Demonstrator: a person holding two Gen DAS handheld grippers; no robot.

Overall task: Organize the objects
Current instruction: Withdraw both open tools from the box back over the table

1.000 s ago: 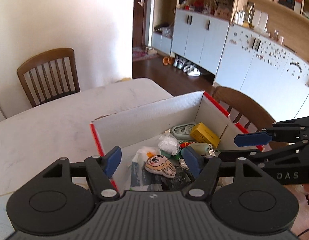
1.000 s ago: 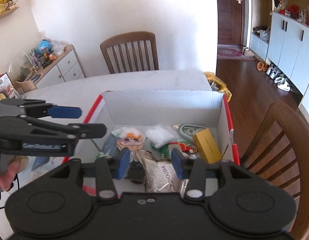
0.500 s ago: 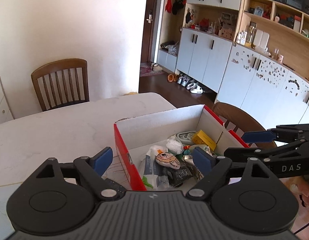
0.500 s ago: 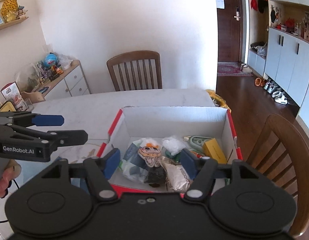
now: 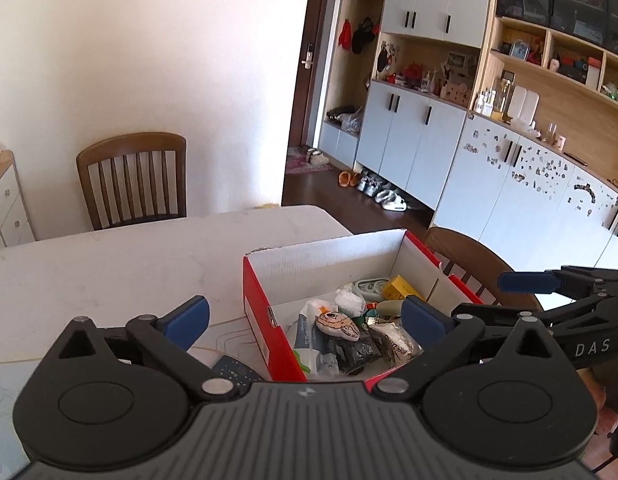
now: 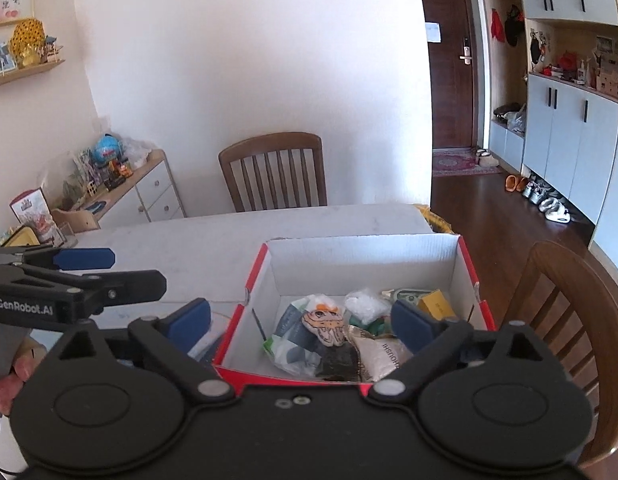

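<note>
A red cardboard box point(image 5: 321, 258) point(image 6: 361, 264) with white inner walls stands on the white table point(image 5: 109, 264). It holds several items: a cartoon plush toy point(image 5: 337, 325) point(image 6: 324, 322), a yellow carton point(image 5: 399, 286) point(image 6: 435, 300), crumpled white plastic, a black bag and a white packet. My left gripper point(image 5: 305, 316) hangs above the box's near left corner, its jaws opening wide with nothing gripped. My right gripper point(image 6: 301, 322) hovers over the box's near edge, jaws also opening and holding nothing. Each gripper shows in the other's view: the right gripper point(image 5: 505, 298) and the left gripper point(image 6: 125, 270).
A wooden chair point(image 5: 133, 180) point(image 6: 275, 172) stands at the table's far side, another chair point(image 6: 569, 320) right of the box. A dark blue item point(image 5: 233, 372) lies on the table left of the box. A drawer unit point(image 6: 145, 188) is at far left, cupboards at right.
Both grippers have drawn back and upward from the box's contents, and both pairs of jaws have spread much wider. The box now sits farther ahead in both views.
</note>
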